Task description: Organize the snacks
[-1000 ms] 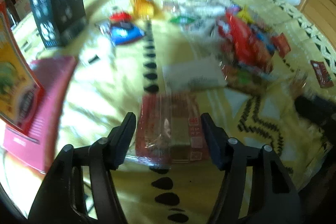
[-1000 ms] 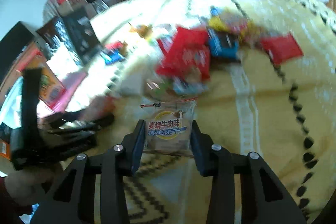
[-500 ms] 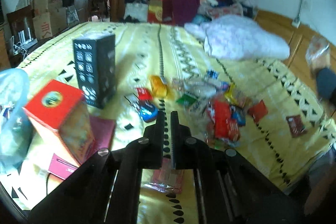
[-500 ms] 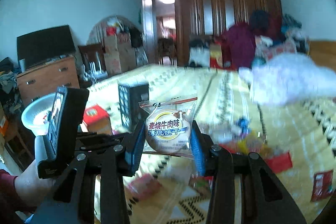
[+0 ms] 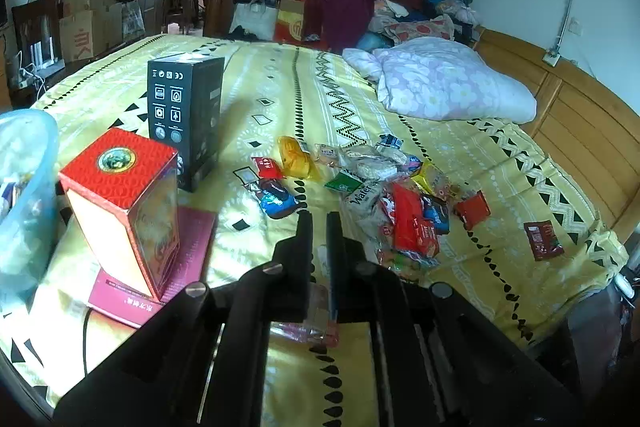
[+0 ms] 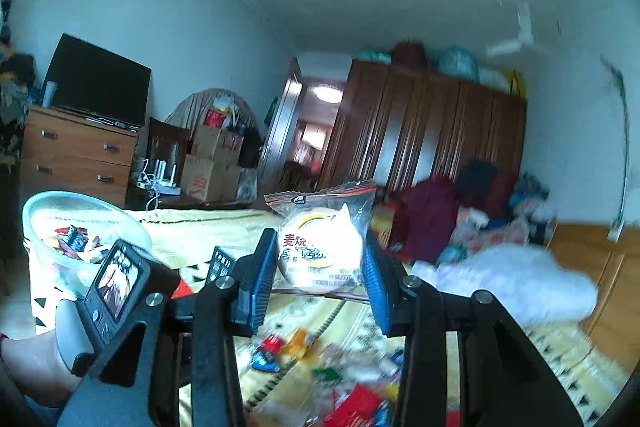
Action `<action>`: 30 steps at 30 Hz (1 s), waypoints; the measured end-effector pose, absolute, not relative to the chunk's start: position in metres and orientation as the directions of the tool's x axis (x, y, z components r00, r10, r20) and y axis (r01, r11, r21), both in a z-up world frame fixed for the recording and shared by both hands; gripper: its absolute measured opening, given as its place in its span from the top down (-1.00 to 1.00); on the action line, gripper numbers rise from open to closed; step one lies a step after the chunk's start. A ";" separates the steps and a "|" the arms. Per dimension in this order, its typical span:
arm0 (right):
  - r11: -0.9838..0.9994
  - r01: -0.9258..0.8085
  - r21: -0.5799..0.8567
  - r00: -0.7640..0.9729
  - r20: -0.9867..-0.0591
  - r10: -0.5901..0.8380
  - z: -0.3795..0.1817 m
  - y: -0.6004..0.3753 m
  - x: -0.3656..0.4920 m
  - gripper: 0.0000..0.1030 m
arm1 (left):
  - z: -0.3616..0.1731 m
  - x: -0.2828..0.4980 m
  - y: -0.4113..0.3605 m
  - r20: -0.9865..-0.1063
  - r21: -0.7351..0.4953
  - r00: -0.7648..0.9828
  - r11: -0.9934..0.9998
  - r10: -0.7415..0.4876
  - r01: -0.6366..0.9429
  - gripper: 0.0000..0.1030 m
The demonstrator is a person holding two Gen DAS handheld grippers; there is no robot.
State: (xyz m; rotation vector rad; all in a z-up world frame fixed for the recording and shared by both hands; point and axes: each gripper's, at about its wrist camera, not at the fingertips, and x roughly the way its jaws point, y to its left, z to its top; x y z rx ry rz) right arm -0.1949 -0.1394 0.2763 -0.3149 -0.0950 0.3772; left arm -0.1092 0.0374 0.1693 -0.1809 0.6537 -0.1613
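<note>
1. Up above the bed point(image 5: 280, 99), the left gripper point(image 5: 318, 227) has its jaws nearly together, pinching the edge of a clear packet point(image 5: 316, 315) with red trim; the packet hangs under the fingers, partly hidden by them.
2. Right gripper point(image 6: 320, 267) points level across the room and is clamped on a biscuit pack point(image 6: 320, 247), a clear wrapper with a round pale biscuit and red characters; the blue pads point(image 6: 260, 279) press its two sides and its top sticks up above them.
3. Loose snacks point(image 5: 400, 203) lie in a heap on the yellow sheet, ahead and right of the left gripper: red, blue, green and yellow wrappers, one marked "Wafer".
4. A dark red sachet point(image 5: 542, 241) lies apart from the heap, near the bed's right edge.
5. A black box point(image 5: 184, 119) stands upright left of the heap; a red box point(image 5: 124, 207) stands nearer, resting on a flat maroon box point(image 5: 184, 255).
6. A clear tub point(image 5: 24, 195) with wrapped snacks inside sits at the far left; in the right view it shows behind the left gripper's screen point(image 6: 118, 279).
7. A hand point(image 6: 36, 367) grips the left gripper's handle in the right view.
8. A floral quilt point(image 5: 440, 83) is bunched by the headboard point(image 5: 580, 123).
</note>
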 end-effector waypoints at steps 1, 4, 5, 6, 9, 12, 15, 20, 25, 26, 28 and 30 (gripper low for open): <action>0.881 -0.341 -0.328 0.926 0.044 0.375 0.278 -0.137 -0.198 0.14 | 0.170 -0.111 0.038 -0.586 -0.219 0.784 0.971 -0.206 0.092 0.86; 0.880 -0.328 -0.343 0.925 0.071 0.372 0.282 -0.132 -0.206 0.14 | 0.170 -0.112 0.040 -0.586 -0.222 0.783 0.971 -0.208 0.092 0.77; 0.880 -0.338 -0.333 0.922 0.069 0.380 0.283 -0.132 -0.207 0.14 | 0.169 -0.112 0.041 -0.588 -0.227 0.780 0.970 -0.212 0.093 0.67; 0.880 -0.381 -0.284 0.912 0.042 0.408 0.285 -0.137 -0.205 0.14 | 0.168 -0.113 0.042 -0.589 -0.232 0.779 0.968 -0.214 0.091 0.38; 0.838 -0.543 0.052 0.835 -0.072 0.545 0.292 -0.172 -0.172 0.14 | 0.166 -0.114 0.046 -0.586 -0.252 0.784 0.965 -0.206 0.066 -0.04; 0.642 -0.604 0.472 0.694 -0.085 0.715 0.283 -0.217 -0.125 0.14 | 0.164 -0.114 0.044 -0.599 -0.248 0.771 0.966 -0.215 0.076 -0.04; 0.419 -0.569 0.708 0.586 -0.008 0.810 0.267 -0.242 -0.096 0.14 | 0.163 -0.115 0.041 -0.602 -0.245 0.768 0.966 -0.220 0.085 -0.04; 0.174 -0.528 0.831 0.465 0.111 0.878 0.250 -0.250 -0.080 0.13 | 0.163 -0.113 0.034 -0.608 -0.236 0.763 0.967 -0.221 0.093 -0.04; 0.127 -0.515 0.848 0.436 0.132 0.890 0.238 -0.257 -0.076 0.12 | 0.166 -0.114 0.031 -0.607 -0.222 0.763 0.969 -0.223 0.106 -0.04; 0.126 -0.509 0.851 0.437 0.130 0.890 0.236 -0.256 -0.076 0.12 | 0.166 -0.113 0.031 -0.608 -0.222 0.762 0.969 -0.222 0.105 -0.04; 0.110 -0.498 0.860 0.433 0.137 0.891 0.232 -0.258 -0.076 0.12 | 0.166 -0.114 0.030 -0.608 -0.223 0.763 0.969 -0.221 0.103 -0.04; 0.099 -0.493 0.865 0.432 0.145 0.890 0.230 -0.263 -0.073 0.12 | 0.167 -0.113 0.027 -0.610 -0.221 0.761 0.969 -0.222 0.105 -0.04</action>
